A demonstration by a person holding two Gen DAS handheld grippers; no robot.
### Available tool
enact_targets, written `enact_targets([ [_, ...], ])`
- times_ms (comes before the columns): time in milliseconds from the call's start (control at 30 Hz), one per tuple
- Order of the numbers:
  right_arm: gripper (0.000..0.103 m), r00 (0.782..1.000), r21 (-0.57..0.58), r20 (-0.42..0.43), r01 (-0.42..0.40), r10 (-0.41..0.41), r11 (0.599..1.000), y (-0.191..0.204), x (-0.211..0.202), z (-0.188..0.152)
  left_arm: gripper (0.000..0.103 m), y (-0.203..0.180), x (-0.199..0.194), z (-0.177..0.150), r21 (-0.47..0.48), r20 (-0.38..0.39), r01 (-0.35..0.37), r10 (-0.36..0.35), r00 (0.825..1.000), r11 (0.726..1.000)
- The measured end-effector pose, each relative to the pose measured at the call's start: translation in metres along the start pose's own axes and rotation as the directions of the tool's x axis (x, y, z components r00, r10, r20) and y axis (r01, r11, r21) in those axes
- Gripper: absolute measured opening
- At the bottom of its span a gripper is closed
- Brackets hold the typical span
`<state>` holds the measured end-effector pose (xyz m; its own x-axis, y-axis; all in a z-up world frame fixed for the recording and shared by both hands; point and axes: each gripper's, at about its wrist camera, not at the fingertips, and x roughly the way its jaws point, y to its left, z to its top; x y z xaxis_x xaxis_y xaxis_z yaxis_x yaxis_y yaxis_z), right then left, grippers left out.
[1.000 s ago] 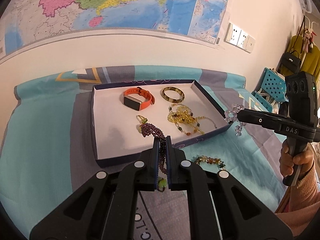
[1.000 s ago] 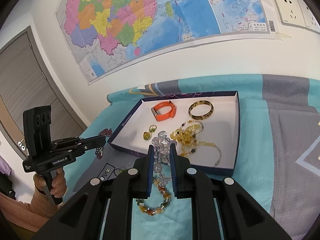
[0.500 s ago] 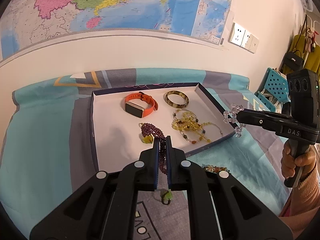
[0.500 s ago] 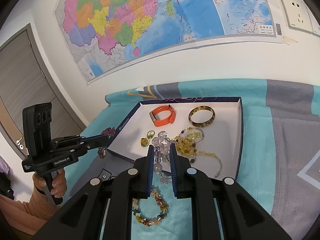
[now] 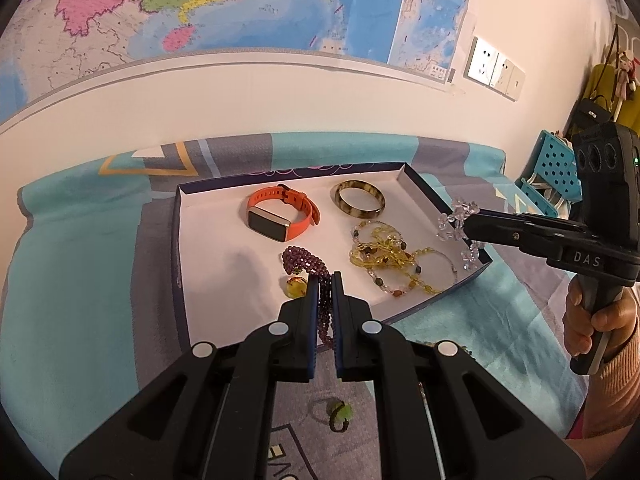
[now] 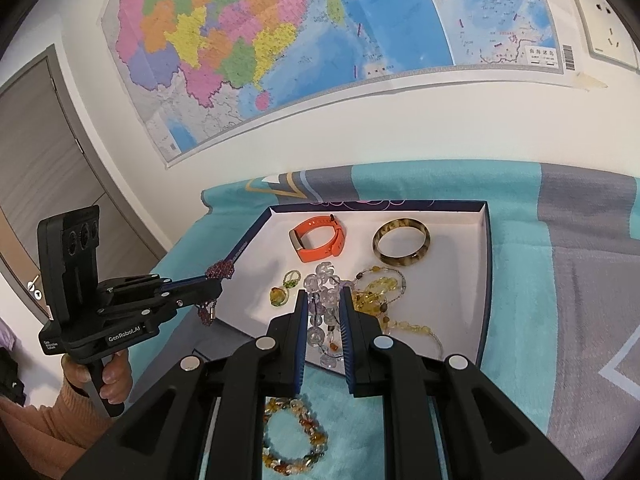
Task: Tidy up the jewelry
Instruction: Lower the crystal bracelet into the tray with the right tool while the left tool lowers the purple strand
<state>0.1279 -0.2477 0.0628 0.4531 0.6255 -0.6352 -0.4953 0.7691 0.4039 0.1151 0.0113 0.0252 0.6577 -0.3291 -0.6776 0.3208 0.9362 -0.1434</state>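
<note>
A white-lined box (image 5: 178, 240) with a dark blue rim lies on the teal and grey cover. In it are an orange watch (image 5: 280, 216), a mottled bangle (image 5: 357, 213), a yellow bead necklace (image 5: 384, 248) and an amber ring (image 5: 295, 285). My left gripper (image 5: 325, 280) is shut on a purple bead bracelet (image 5: 304, 260), held over the box's near part. My right gripper (image 6: 323, 296) is shut on a clear crystal bracelet (image 6: 320, 280) above the box's near right edge (image 6: 486, 280). Each gripper also shows in the other view, left gripper (image 6: 216, 280) and right gripper (image 5: 466, 224).
A green ring (image 5: 340, 414) and an amber bead bracelet (image 6: 316, 438) lie on the cover in front of the box. The wall with a map (image 6: 280, 40) rises right behind the box. A blue crate (image 5: 556, 168) stands at the right, a door (image 6: 36, 152) at the left.
Both grippers have moved forward toward the box, each still holding its bracelet. The purple bracelet now hangs over the box floor, and the clear one has reached the box's edge.
</note>
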Motion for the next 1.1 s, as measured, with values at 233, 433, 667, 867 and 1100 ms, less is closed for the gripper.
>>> enact_targets([
  [233, 0.014, 1.0, 0.009, -0.014, 0.006, -0.006, 1.0, -0.004, 0.01, 0.003, 0.007, 0.003, 0.01, 0.004, -0.003, -0.017, -0.003, 0.003, 1.0, 1.0],
  [433, 0.014, 1.0, 0.022, -0.02, 0.016, -0.015, 1.0, -0.009, 0.014, 0.004, 0.007, 0.005, 0.018, 0.004, -0.014, -0.032, -0.007, 0.006, 0.999, 1.0],
  [667, 0.014, 1.0, 0.024, -0.022, 0.018, -0.018, 1.0, -0.01, 0.018, 0.004, 0.007, 0.006, 0.024, 0.006, -0.014, -0.044, -0.018, 0.017, 0.999, 1.0],
  [867, 0.014, 0.999, 0.025, -0.025, 0.022, -0.022, 0.999, -0.012, 0.021, 0.006, 0.007, 0.007, 0.03, 0.007, -0.014, -0.056, -0.023, 0.022, 0.998, 1.0],
  [1100, 0.014, 0.999, 0.024, -0.032, 0.025, -0.024, 0.999, -0.012, 0.026, 0.007, 0.007, 0.007, 0.036, 0.008, -0.013, -0.068, -0.025, 0.024, 0.997, 1.0],
])
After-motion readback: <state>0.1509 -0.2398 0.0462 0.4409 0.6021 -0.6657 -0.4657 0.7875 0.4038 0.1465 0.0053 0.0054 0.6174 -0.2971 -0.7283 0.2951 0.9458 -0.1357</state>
